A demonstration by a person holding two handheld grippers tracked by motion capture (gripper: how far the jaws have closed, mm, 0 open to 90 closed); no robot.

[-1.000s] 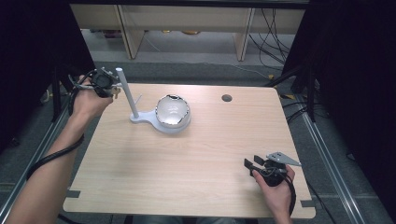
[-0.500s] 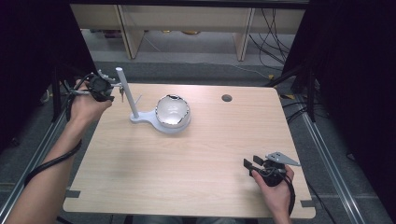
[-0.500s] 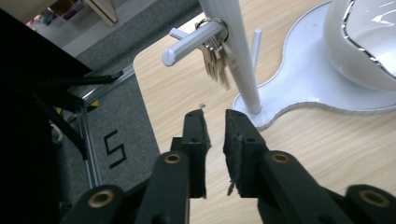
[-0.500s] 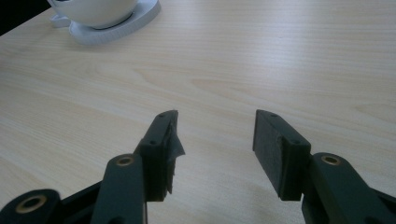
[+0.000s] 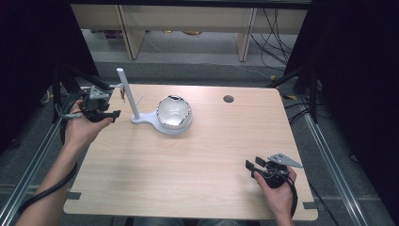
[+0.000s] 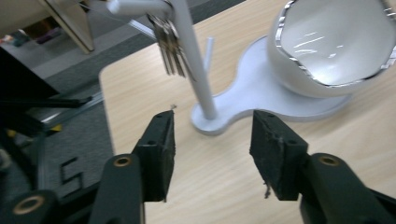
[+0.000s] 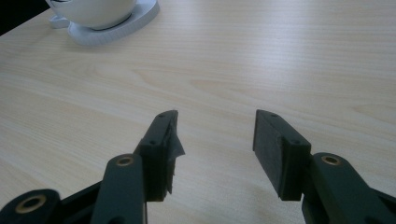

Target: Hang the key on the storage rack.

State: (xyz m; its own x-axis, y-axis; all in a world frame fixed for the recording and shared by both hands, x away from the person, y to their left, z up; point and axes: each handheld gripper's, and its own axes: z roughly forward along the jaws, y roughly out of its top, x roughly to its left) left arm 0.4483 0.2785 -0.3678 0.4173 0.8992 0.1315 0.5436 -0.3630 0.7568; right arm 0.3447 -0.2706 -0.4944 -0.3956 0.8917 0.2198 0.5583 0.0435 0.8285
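The bunch of silver metal keys (image 6: 172, 44) hangs from the short side peg of the white stand with an upright post and a mirrored bowl (image 5: 162, 117), dangling free beside the post. The left gripper (image 5: 107, 113) sits just beside that post, jaws just spreading, nothing between them, apparently letting go. Well away from the stand, the right gripper (image 5: 253, 165) rests released over the pale wooden table (image 5: 197, 155), seemingly idle.

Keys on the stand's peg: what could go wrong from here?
1. The keys hang from the peg near its tip; a nudge could slide them off.
2. The left gripper, jaws just opened and empty, sits close to the thin post; a bump might tip the stand and its bowl.
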